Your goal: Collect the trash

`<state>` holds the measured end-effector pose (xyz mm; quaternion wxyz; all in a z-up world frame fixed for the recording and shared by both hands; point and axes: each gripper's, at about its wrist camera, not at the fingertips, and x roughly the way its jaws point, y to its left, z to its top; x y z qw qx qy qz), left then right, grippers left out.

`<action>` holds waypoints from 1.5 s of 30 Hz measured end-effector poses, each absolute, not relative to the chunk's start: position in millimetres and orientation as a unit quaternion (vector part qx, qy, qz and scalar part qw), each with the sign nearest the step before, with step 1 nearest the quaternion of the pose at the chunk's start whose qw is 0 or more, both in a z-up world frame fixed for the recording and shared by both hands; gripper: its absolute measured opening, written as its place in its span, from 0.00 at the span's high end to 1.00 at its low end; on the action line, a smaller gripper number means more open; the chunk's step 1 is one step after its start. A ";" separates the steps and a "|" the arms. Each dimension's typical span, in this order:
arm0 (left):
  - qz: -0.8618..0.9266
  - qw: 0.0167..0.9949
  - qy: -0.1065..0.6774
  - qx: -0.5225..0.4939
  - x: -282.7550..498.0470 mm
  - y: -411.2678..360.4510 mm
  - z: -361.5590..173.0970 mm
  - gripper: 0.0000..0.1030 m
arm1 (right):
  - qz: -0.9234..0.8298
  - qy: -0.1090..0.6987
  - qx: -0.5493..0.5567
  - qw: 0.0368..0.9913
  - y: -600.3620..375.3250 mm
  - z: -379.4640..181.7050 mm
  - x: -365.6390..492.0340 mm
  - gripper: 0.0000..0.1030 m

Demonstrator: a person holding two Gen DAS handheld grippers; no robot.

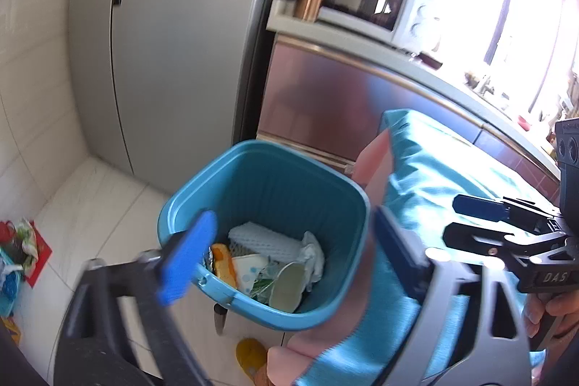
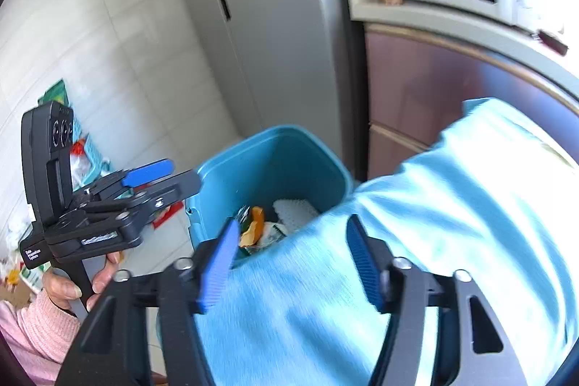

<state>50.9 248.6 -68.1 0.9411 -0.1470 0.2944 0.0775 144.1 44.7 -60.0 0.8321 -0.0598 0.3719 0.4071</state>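
A blue trash bin point(image 1: 217, 165) stands on the floor, holding a white foam net point(image 1: 264, 237), orange peel point(image 1: 222, 263), a paper cup and crumpled tissue. My left gripper point(image 1: 289, 255) hovers over the bin's mouth, open wide, with nothing between its blue pads point(image 1: 188, 255). My right gripper point(image 2: 291, 263) is open above a light blue cloth point(image 2: 452, 198), just right of the bin point(image 2: 275, 140); nothing is pinched. Each gripper shows in the other's view: the right gripper point(image 1: 459, 223) at the right, the left gripper point(image 2: 177, 178) at the left, held by a hand in a pink sleeve.
A tall grey fridge point(image 1: 163, 42) stands behind the bin, beside a reddish cabinet point(image 1: 325, 89) with a microwave point(image 1: 365, 2) on its counter. Loose wrappers and bags point(image 1: 18, 248) lie on the tiled floor at the left. A yellow item point(image 1: 249, 353) lies below the bin.
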 end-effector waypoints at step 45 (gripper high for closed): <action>-0.033 0.993 0.112 0.003 -19.6 23.8 -4.0 0.05 | 0.035 0.125 0.031 0.991 -227.0 -29.8 -16.2 0.07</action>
